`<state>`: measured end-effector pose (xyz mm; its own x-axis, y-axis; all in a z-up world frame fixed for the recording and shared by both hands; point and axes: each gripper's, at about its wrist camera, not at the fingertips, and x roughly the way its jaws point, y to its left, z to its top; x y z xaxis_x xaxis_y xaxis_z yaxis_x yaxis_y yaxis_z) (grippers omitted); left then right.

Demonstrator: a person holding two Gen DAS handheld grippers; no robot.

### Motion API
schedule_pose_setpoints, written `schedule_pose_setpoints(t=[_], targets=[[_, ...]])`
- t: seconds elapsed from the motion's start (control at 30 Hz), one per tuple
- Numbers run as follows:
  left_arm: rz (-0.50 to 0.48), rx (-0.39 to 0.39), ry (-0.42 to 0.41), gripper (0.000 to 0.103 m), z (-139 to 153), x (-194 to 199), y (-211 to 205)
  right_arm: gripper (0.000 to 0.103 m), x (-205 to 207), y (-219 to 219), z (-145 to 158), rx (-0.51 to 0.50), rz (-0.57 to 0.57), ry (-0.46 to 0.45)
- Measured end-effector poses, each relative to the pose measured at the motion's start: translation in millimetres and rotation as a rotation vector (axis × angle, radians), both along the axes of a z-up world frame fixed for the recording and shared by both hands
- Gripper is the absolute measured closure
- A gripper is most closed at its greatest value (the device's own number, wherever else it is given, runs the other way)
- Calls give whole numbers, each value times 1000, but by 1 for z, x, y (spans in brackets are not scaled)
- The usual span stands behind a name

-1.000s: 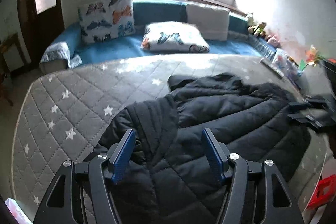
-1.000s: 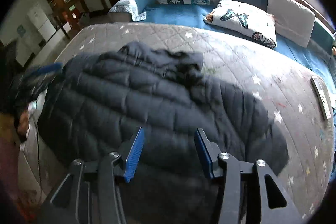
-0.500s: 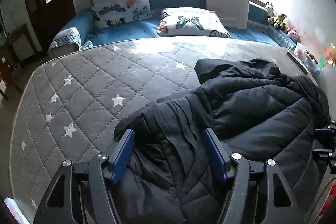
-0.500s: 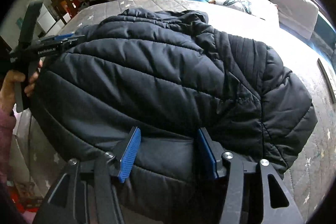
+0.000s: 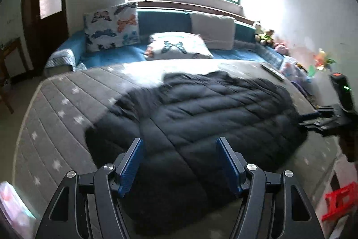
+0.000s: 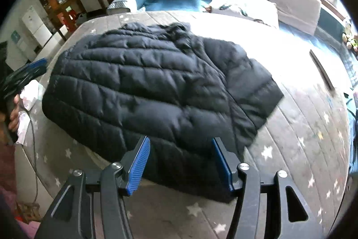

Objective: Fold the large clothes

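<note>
A black quilted puffer jacket [image 5: 212,109] lies spread flat on the grey star-patterned mattress [image 5: 56,115]. My left gripper [image 5: 179,140] is open and hovers over the jacket's near edge, its blue pads clear of the fabric. In the right wrist view the jacket [image 6: 145,82] lies with one sleeve out to the right. My right gripper [image 6: 180,139] hangs open over its near hem, gripping nothing. The right gripper [image 5: 313,120] also shows at the jacket's right edge. A hand holds the left gripper [image 6: 33,68] at the jacket's left side.
Butterfly pillows [image 5: 111,26] and a plain cushion [image 5: 212,30] line the blue bench under the window. A dark flat bar [image 6: 322,73] lies on the mattress [image 6: 302,127] at the far right. A white cloth [image 6: 29,93] and a cable hang at the left edge. A red stool [image 5: 340,201] stands beside the bed.
The jacket was bunched up close under both grippers; now it lies spread flat on the mattress. Both grippers have drawn back from it, and the right jaws stand a little wider.
</note>
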<state>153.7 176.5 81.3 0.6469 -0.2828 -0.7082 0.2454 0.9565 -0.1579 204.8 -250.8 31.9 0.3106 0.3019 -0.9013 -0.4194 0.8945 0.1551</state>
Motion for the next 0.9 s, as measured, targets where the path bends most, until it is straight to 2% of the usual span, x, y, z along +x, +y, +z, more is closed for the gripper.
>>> schedule_pose_setpoints(t=[0.1, 0.23, 0.4, 0.53, 0.67, 0.73, 0.9], targets=[[-20, -26, 31, 32, -12, -11, -9, 41, 1, -7, -14, -13, -19, 14], [-5, -23, 90, 33, -40, -5, -10, 41, 0, -7, -26, -29, -10, 22], [17, -30, 132, 33, -59, 7, -13, 41, 1, -4, -41, -49, 4, 32], [23, -5, 139, 33, -70, 12, -16, 41, 3, -3, -47, -58, 3, 46], [26, -1, 148, 34, -70, 16, -17, 41, 3, 1, -33, -92, -6, 51], [26, -9, 156, 34, -69, 20, -17, 41, 2, 7, -16, -96, -2, 10], [27, -8, 154, 33, -67, 20, -21, 41, 4, 43, 20, -11, 67, -42]])
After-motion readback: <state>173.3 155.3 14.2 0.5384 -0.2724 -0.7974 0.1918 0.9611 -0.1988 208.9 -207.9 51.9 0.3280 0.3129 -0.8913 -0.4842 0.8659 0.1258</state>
